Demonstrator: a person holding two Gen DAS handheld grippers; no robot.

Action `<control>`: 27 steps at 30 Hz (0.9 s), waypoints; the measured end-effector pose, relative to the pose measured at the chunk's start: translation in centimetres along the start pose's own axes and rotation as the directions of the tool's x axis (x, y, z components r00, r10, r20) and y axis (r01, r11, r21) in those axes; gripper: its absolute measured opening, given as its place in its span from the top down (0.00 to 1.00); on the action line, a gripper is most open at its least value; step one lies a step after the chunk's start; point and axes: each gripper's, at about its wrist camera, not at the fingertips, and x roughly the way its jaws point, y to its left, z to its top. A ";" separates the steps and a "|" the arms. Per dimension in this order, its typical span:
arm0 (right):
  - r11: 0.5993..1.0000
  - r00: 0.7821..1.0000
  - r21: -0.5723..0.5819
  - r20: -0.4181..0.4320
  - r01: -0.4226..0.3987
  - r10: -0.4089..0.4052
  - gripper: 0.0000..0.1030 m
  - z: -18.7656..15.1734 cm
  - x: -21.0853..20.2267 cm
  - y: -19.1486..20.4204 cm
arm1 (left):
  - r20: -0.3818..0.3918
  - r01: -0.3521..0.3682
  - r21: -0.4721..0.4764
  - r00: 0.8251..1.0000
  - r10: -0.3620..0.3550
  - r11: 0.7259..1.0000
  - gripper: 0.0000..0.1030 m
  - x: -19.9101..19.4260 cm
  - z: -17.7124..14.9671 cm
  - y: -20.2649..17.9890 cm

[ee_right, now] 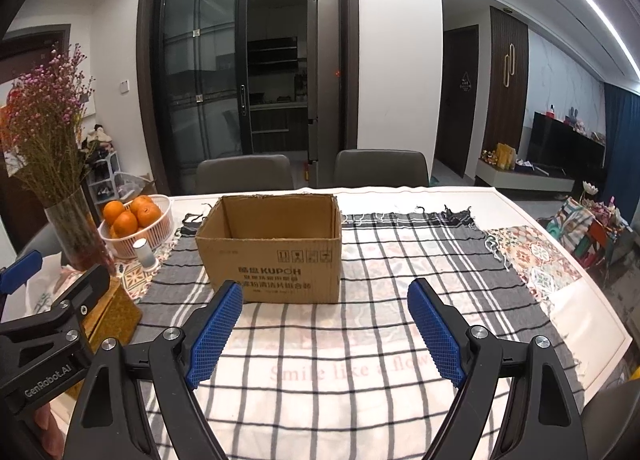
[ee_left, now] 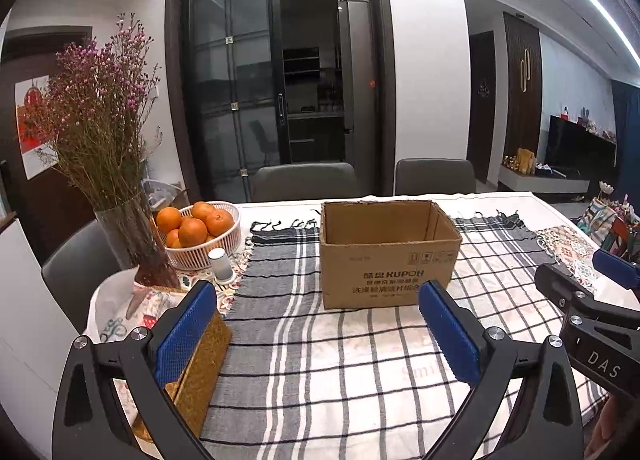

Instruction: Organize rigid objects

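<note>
An open brown cardboard box (ee_left: 386,254) marked KUPOH stands on the checked cloth at the middle of the table; it also shows in the right wrist view (ee_right: 276,248). What lies inside it is hidden. My left gripper (ee_left: 320,330) is open and empty, in front of the box. A brown cork-textured box (ee_left: 200,368) lies just by its left finger. My right gripper (ee_right: 326,330) is open and empty, in front of the cardboard box and slightly to its right. The cork box shows at the left in the right wrist view (ee_right: 114,314).
A white basket of oranges (ee_left: 200,232), a glass vase of dried purple flowers (ee_left: 132,244) and a small white cylinder (ee_left: 221,265) stand at the table's back left. Two grey chairs (ee_left: 304,180) stand behind the table. The table's right edge (ee_right: 592,284) is near.
</note>
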 end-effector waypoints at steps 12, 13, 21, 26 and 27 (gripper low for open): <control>1.000 1.000 0.000 0.013 -0.004 0.004 0.17 -1.2 -1.6 0.0 | 0.006 0.008 -0.021 1.000 -0.008 1.000 0.00 -1.5 -1.1 0.3; 1.000 1.000 -0.001 0.014 -0.007 0.007 0.17 -1.2 -1.6 0.1 | 0.007 0.005 -0.022 1.000 -0.005 1.000 0.00 -1.6 -1.1 0.4; 1.000 1.000 0.002 0.023 -0.009 0.009 0.17 -1.6 -2.4 0.2 | 0.019 0.007 -0.026 1.000 -0.007 1.000 0.00 -2.6 -1.5 0.3; 1.000 0.999 0.006 0.032 -0.009 0.009 0.17 -1.8 -2.7 -0.1 | 0.030 0.007 -0.025 1.000 -0.006 1.000 0.00 -3.1 -1.5 0.3; 1.000 0.999 0.007 0.032 -0.010 0.010 0.17 -1.8 -2.8 -0.1 | 0.031 0.006 -0.026 1.000 -0.006 1.000 0.00 -3.1 -1.5 0.3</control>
